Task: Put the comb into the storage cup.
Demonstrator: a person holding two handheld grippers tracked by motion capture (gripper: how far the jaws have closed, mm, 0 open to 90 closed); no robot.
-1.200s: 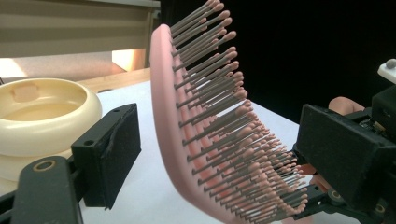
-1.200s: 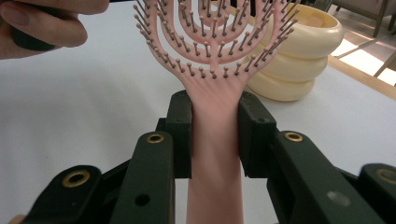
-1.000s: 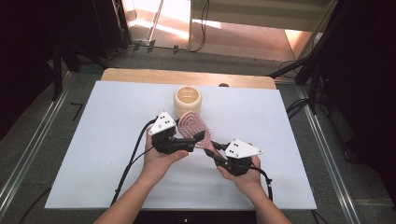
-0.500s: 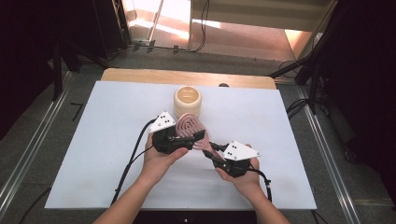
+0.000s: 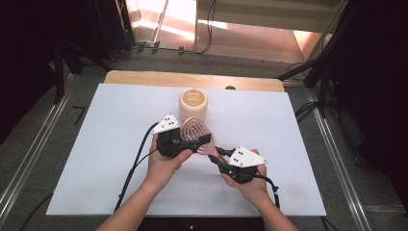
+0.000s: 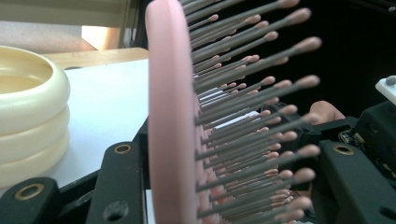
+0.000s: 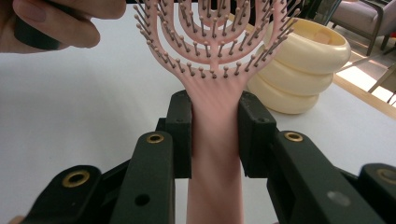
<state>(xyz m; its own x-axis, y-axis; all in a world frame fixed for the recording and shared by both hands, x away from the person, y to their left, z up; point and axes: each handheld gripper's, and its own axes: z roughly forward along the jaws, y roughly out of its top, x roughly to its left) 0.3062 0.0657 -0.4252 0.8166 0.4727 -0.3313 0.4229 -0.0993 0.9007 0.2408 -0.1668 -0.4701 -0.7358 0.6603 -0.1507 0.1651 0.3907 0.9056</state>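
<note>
Both grippers clamp pink hairbrush (image 5: 196, 136): right gripper (image 5: 217, 157) on handle, left gripper (image 5: 201, 141) apparently on head; head toward cream pot (image 5: 193, 104).

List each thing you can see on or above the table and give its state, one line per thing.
Hairbrush: lifted off the table, held at both ends.
Right tool: shut on the hairbrush handle.
Left tool: shut across the hairbrush head, bristles pointing sideways.
Cream holder: upright on the table, open at the top, seemingly empty, untouched.
Table: white top.
</note>
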